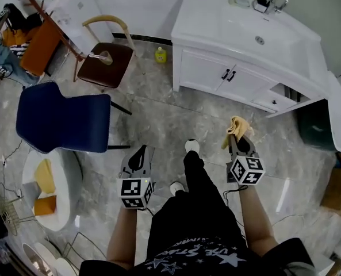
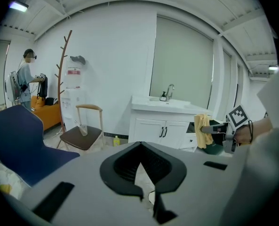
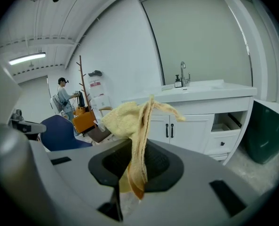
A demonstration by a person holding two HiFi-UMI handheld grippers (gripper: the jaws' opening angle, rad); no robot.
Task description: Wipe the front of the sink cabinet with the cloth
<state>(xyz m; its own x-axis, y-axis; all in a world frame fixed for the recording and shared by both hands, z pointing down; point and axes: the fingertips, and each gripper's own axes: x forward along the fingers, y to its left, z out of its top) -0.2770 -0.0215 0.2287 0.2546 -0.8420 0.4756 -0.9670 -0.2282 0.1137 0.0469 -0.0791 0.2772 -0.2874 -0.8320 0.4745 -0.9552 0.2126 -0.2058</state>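
Blue plastic chair (image 1: 64, 122) stands at left as the left gripper (image 1: 138, 156), jaws closed on nothing, hangs over the grey marble floor (image 1: 158, 119). To its right, the right gripper (image 1: 240, 141) pinches a crumpled yellow cloth (image 1: 236, 125), well short of the white two-door sink cabinet (image 1: 228, 76) at far right. This looks like the approach; wiping calls for carrying the cloth forward onto the doors.

My head camera looks steeply down on the white two-door sink cabinet (image 1: 216, 73) from well back. My left gripper camera faces this cabinet (image 2: 151, 132) level across the floor. My right gripper camera sits nearer the cabinet (image 3: 195, 126). All three views share its front.
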